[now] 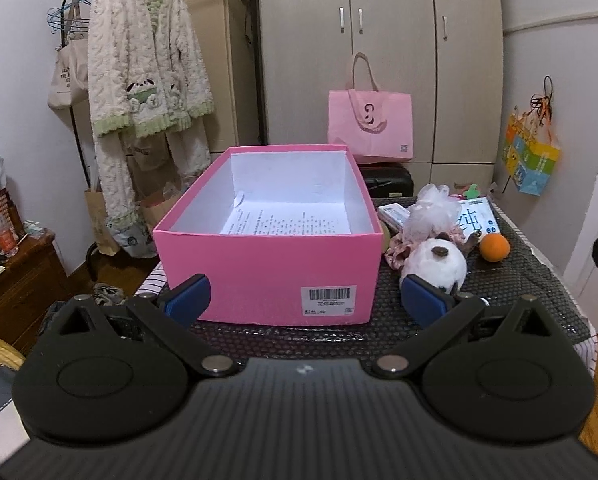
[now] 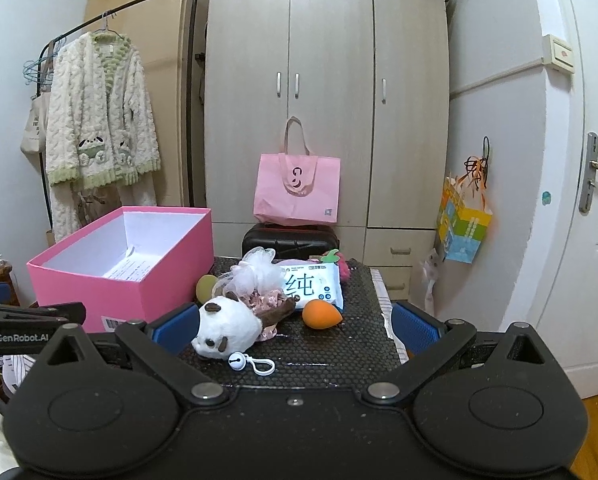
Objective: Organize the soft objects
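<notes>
A pink box (image 2: pixel 139 280) with a white interior is sitting open on the left of the table, holding only a printed sheet lying flat on its floor, and showing a barcode label on its near wall. Just right of it, the soft things are lying in a loose cluster. A white panda plush (image 2: pixel 227 330) with dark ears is lying on its side at the front, a white bell keyring (image 2: pixel 251 362) trailing from it. Behind it a floral scrunchie (image 2: pixel 265 300) and a white mesh bath puff (image 2: pixel 255 272) are touching each other. An orange teardrop sponge (image 2: pixel 321 314) is resting just right of them, beside a pack of wipes (image 2: pixel 313 284), and a green sponge (image 2: pixel 206 286) is sitting against the box.
</notes>
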`<move>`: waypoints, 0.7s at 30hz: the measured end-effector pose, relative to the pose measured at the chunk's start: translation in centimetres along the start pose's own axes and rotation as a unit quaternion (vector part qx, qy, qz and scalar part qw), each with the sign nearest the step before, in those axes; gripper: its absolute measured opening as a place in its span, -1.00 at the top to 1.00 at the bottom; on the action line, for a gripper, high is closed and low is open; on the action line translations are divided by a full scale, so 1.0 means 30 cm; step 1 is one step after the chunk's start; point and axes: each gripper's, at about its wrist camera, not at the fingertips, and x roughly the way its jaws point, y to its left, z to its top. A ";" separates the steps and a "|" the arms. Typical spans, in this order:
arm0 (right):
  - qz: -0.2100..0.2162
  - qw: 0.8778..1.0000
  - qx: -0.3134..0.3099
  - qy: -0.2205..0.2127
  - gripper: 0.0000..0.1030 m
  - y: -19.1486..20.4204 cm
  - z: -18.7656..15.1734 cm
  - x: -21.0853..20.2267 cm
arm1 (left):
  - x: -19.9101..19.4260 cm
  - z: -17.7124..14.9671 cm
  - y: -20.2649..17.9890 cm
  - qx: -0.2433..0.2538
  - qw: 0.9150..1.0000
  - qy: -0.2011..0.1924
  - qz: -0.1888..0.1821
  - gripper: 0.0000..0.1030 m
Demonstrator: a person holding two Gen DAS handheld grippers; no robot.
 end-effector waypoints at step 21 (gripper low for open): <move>-0.006 1.000 0.009 0.014 -1.00 -0.022 -0.017 0.025 | -0.015 -0.026 -0.021 -0.001 1.000 -0.027 -0.005 -0.99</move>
